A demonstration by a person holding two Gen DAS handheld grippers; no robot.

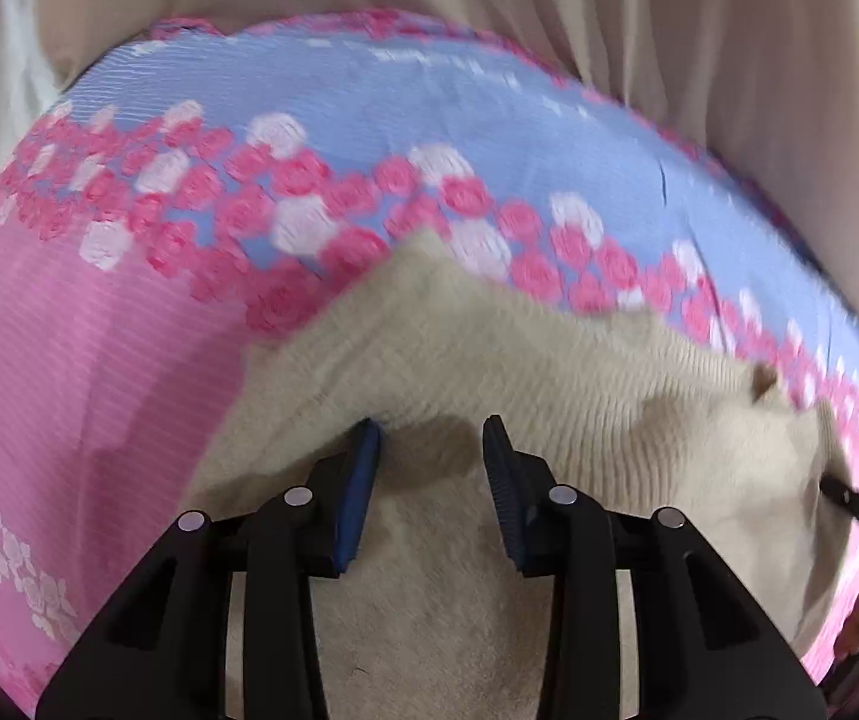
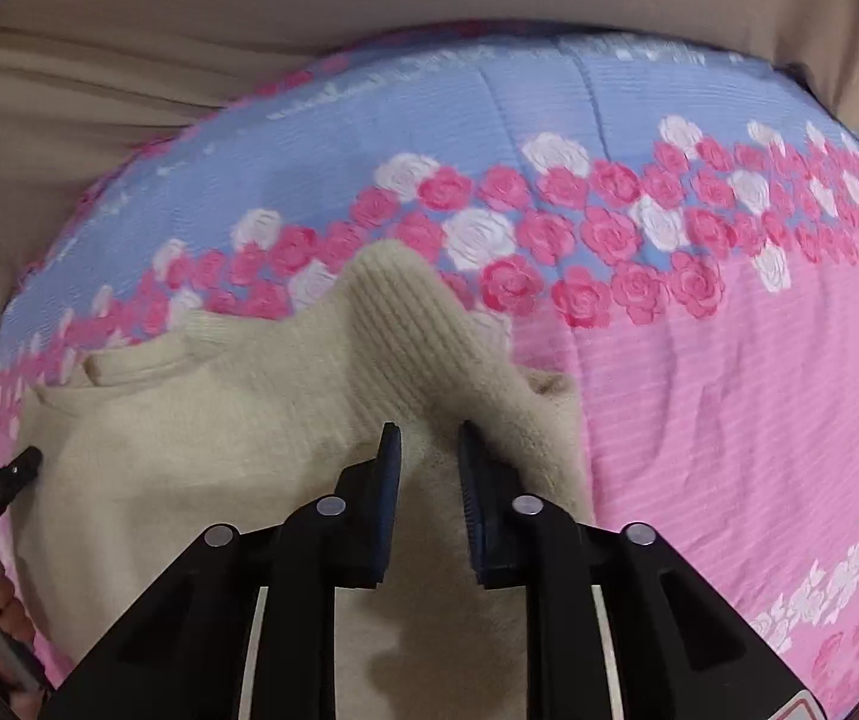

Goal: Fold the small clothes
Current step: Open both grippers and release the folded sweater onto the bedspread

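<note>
Left wrist view shows our left tongs point(image 1: 432, 426) parted over the cream sweater point(image 1: 429, 348), gripping nothing; the knit lies on a pink and blue quilt point(image 1: 99, 360) on the bed, a bump of it rising toward 12 o'clock. Our right tongs point(image 2: 426, 432) stand narrower, a raised ridge of knit at 12 o'clock between the pads, though we cannot tell whether they pinch it. We fear closing could catch one layer only, or snag the quilt beneath, dragging the fold crooked
</note>
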